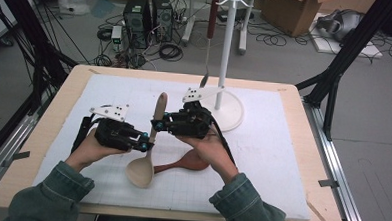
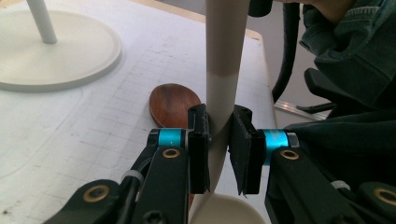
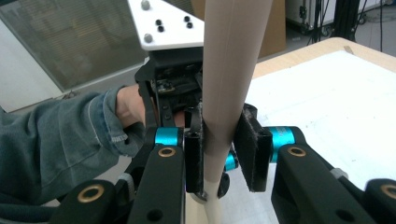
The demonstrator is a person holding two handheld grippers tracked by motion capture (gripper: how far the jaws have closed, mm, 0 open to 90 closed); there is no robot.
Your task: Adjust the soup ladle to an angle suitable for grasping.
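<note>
With both your left gripper [image 1: 143, 142] and right gripper [image 1: 157, 125] clenched on the pale wooden spoon [image 1: 146, 158] near the white stand [image 1: 225, 66], release one before hanging it.

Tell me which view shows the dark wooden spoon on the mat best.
The high view: the dark wooden spoon lies whole on the mat, partly under the right hand, beside the pale wooden spoon. The left gripper view shows its bowl behind the jaws. The right gripper view gives no clear sight of it.
</note>
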